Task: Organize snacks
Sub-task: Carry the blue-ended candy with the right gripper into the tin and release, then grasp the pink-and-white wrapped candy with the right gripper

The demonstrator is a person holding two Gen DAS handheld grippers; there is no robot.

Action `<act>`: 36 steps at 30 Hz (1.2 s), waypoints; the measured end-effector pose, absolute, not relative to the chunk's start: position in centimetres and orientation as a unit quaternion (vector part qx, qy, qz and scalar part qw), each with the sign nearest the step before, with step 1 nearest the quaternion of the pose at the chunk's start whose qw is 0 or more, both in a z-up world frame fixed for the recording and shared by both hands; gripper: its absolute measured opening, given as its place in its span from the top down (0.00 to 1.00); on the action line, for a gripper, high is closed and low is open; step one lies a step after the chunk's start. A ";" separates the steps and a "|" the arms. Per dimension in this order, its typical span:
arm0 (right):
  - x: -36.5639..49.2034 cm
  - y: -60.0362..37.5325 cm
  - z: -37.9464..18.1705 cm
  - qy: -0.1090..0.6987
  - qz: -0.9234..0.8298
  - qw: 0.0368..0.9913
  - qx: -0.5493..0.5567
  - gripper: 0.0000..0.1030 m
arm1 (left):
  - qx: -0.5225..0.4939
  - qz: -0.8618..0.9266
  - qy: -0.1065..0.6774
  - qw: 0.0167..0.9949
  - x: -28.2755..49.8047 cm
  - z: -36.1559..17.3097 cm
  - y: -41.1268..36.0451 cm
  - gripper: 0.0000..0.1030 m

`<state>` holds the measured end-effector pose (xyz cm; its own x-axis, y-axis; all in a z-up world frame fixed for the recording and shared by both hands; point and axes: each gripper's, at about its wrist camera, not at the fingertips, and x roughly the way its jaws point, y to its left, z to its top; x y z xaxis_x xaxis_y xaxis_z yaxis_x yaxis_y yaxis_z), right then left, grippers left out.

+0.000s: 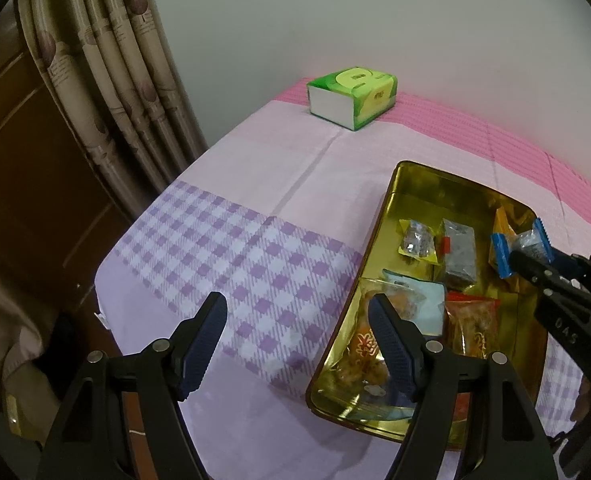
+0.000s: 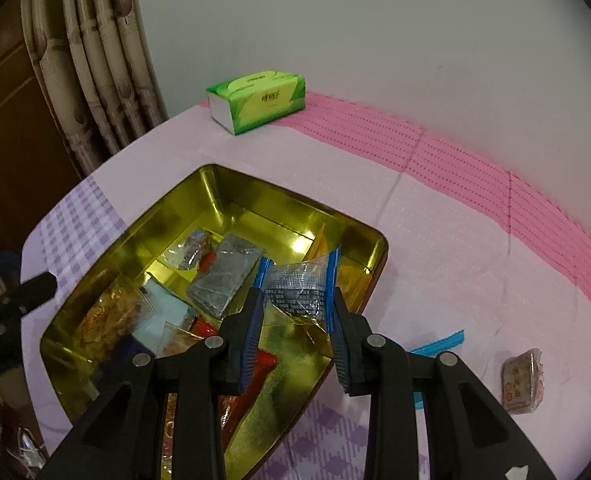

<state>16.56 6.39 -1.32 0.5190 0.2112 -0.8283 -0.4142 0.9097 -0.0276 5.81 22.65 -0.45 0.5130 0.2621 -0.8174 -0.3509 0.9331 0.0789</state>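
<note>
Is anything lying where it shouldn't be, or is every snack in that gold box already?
Not quite. One wrapped snack lies loose on the cloth, right of the gold tin, and a blue-edged packet lies beside it. Nothing looks spilled or torn.

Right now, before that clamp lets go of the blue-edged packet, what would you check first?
1. Right gripper holds the blue-edged packet firmly: ok.
2. Packet is above the gold tin, not the cloth: ok.
3. Free spot in the tin to drop it: ok, bare gold floor at the far end.
4. Left gripper out of the way: ok, open, empty, at the tin's near edge.
5. Brown packet on the cloth remains to be collected: not ok.
</note>
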 end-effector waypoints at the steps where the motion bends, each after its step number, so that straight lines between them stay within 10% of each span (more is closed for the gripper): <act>1: 16.6 6.5 -1.5 0.457 0.180 0.864 -0.111 0.71 | -0.050 0.176 0.462 0.868 5.8 -0.5 22.7 0.29; 36: 12.2 -8.8 2.7 0.465 0.085 0.879 -0.060 0.59 | -0.054 0.163 0.472 0.865 5.9 -0.9 22.6 0.28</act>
